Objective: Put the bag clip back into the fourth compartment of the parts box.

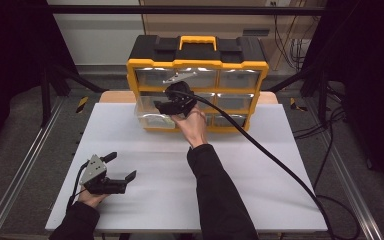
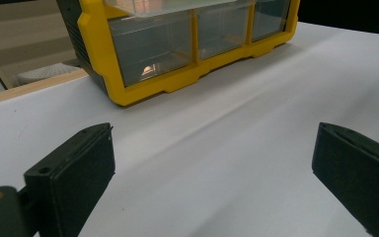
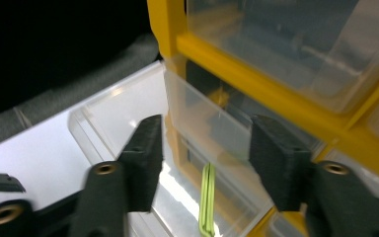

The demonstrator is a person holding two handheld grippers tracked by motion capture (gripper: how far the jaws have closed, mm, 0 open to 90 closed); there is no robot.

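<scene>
A yellow and black organiser (image 1: 197,65) with clear drawers stands at the back of the white table (image 1: 260,165). My right gripper (image 1: 162,106) is at its left column, where a clear drawer (image 1: 152,119) sticks out. In the right gripper view the jaws (image 3: 208,129) stand apart, open, with a clear drawer wall (image 3: 197,116) between them and neither pad pressing on it. A thin yellow-green piece (image 3: 206,202) lies in a drawer below. My left gripper (image 1: 123,165) rests near the table's front left, open and holding nothing (image 2: 212,163).
The organiser's bottom-row drawers (image 2: 153,47) are pushed in, and one holds a small pale object. A thick black cable (image 1: 280,165) trails from the right gripper across the table's right side. Metal rails run along both sides of the table.
</scene>
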